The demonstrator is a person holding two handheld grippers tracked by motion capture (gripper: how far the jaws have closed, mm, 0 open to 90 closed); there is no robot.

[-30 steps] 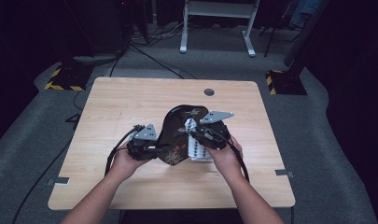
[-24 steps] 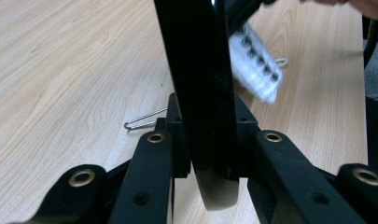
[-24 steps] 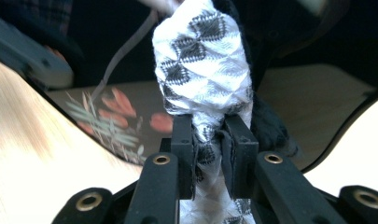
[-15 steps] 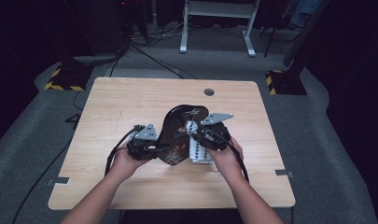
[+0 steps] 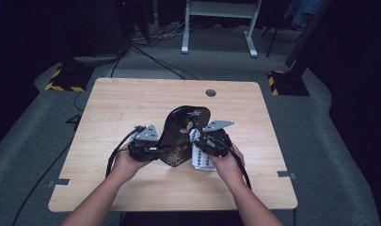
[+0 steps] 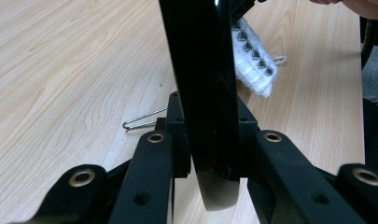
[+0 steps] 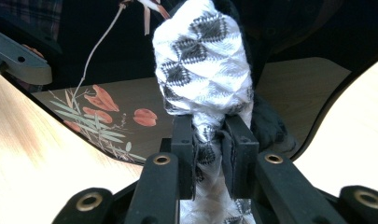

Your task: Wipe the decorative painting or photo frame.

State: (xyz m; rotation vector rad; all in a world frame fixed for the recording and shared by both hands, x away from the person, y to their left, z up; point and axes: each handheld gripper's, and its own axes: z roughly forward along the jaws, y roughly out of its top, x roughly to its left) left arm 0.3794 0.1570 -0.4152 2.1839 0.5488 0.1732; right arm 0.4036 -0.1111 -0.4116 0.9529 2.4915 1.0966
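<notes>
Glossy black lacquered tray w/ red-and-green flower painting (image 5: 182, 134) stands tilted on edge over the middle of the light wooden table (image 5: 131, 103), near the person's side, lower edge by the tabletop. Left gripper (image 5: 153, 151) clamps the tray's rim: in the left gripper view the jaws are closed tight on the black edge (image 6: 207, 93), pads pressing both faces. Just right of the tray, touching or nearly so, is a white cloth w/ black diamond pattern (image 5: 201, 155). Right gripper (image 5: 203, 142) has it pinched; in the right gripper view the jaws are nearly shut on the bunched fabric (image 7: 203, 74), w/ the tray's painted face (image 7: 107, 112) right behind. A thin wire clip (image 6: 142, 119) lies on the wood beside the tray in the left gripper view. Left hand (image 5: 127, 162) and right hand (image 5: 228, 162) hold the grippers' rear ends. Round hole (image 5: 210, 92) at the table's far edge; white desk frame (image 5: 218, 23) on grey carpet beyond.
</notes>
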